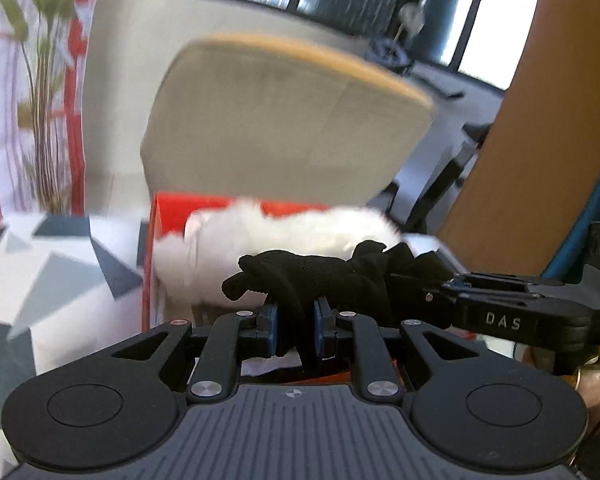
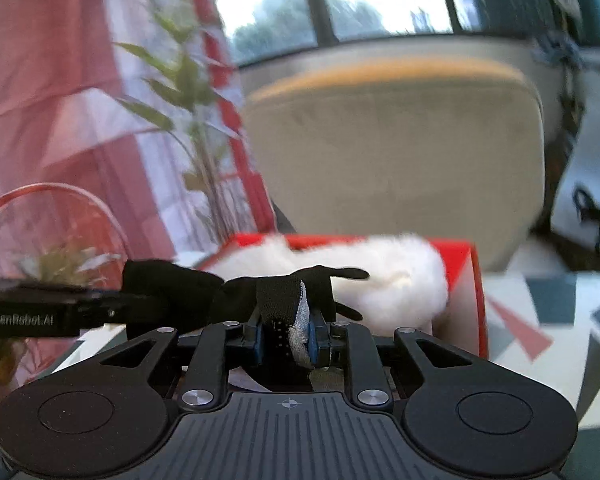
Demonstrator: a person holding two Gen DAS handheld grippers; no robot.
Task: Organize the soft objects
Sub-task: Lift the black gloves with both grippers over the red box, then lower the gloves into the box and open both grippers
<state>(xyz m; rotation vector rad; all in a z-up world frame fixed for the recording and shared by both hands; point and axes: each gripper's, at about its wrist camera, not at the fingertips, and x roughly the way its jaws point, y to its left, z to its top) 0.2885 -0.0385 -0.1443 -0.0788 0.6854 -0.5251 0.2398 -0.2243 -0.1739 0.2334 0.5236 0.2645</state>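
A black glove (image 1: 300, 280) is pinched by both the left gripper (image 1: 295, 326) and the right gripper (image 2: 285, 338), near a red box (image 1: 168, 208). A white fluffy item (image 1: 268, 236) already lies in the box; the glove is judged not yet stowed.

The glove (image 1: 300, 280) sits between the left tongs (image 1: 296, 326) and stretches right to the right tongs (image 1: 432, 300). Just past the tongs is the box (image 1: 168, 208), with the fluffy toy (image 1: 268, 236) inside it. Behind the box stands the chair (image 1: 284, 120). The plant (image 1: 44, 100) is far left. The box rests on the surface (image 1: 52, 272).
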